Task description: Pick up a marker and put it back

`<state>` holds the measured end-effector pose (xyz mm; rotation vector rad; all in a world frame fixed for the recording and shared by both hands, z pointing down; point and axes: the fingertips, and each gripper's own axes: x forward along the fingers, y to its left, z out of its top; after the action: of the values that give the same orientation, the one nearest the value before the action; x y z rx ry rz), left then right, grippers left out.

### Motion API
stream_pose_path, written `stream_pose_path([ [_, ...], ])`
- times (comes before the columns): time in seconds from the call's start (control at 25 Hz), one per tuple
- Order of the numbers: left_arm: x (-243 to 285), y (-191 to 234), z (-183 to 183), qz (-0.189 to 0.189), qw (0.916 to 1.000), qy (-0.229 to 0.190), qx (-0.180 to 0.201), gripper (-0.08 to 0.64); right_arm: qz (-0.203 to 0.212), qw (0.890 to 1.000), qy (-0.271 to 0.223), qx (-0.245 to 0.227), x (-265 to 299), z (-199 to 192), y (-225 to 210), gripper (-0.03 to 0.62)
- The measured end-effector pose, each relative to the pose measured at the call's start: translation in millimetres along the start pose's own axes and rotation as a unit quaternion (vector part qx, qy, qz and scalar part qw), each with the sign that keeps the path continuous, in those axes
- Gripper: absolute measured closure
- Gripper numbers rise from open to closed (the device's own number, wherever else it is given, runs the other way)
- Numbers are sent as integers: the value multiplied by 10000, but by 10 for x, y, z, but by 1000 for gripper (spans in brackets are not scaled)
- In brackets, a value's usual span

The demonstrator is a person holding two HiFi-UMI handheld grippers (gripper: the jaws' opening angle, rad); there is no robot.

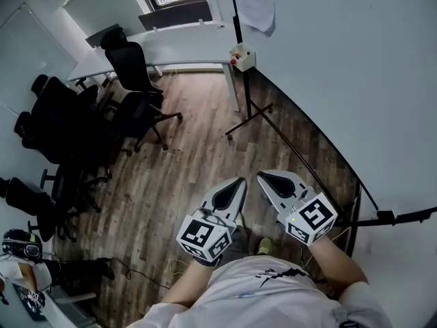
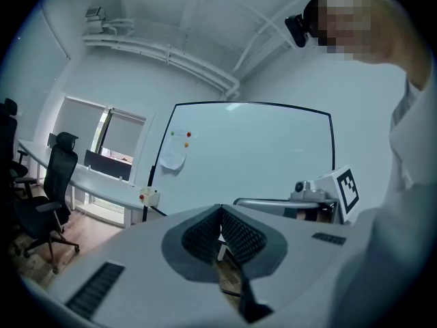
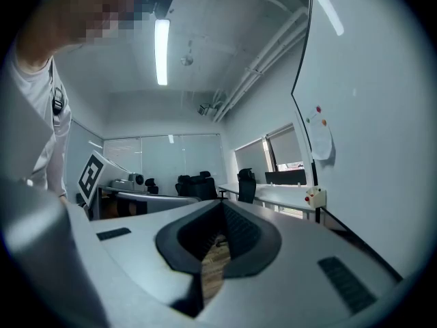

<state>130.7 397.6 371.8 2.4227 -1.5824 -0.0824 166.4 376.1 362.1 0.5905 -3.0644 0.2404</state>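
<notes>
Step in hand: none under way yet, by my reading. You are standing beside the whiteboard (image 1: 355, 80) with both grippers held close to your torso, pointing out over the wooden floor (image 1: 191, 156).

Left gripper (image 1: 240, 181): in the left gripper view the ribbed pads (image 2: 235, 236) meet at their tips, pressed together, with nothing between them. Only a sliver of floor shows through the gap lower down.

Right gripper (image 1: 262, 176): the same. In the right gripper view the jaws are pressed together at the tip and hold nothing.

Marker: not located. No view shows it. The whiteboard fills the right of the head view, with a paper sheet (image 1: 256, 5) and two small coloured dots at the top of the frame. Its dark lower rail (image 1: 382, 217) runs along the right edge, and I cannot tell whether a marker lies there. The black chairs (image 1: 133, 67) and the long bench (image 1: 102, 59) sit at upper left, well apart from you.

Next move, as a judgement: find the marker first. Turn your head towards the whiteboard's lower edge. Then spread one gripper before you reach, since neither can take anything as it stands. Line the pads up across the marker's barrel.
</notes>
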Motion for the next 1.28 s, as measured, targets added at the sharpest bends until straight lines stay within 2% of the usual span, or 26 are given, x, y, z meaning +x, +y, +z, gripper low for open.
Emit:
stream_pose_path([
  [0.36, 513, 960, 257, -239, 9996, -109, 31, 548, -234, 9996, 117, -85, 906, 88, -476, 580],
  [0.68, 876, 1838, 610, -541, 9982, -182, 157, 548, -693, 9973, 136, -175, 1740, 271, -867, 580],
  [1.0, 1273, 2326, 724, -635, 9978, -160, 114, 548, -915, 9952, 268, -202, 2202, 335, -1357, 580],
  [1.28, 1940, 2686, 718, -596, 9980, -32, 197, 548, -947, 9952, 178, -174, 2569, 338, -2101, 579],
])
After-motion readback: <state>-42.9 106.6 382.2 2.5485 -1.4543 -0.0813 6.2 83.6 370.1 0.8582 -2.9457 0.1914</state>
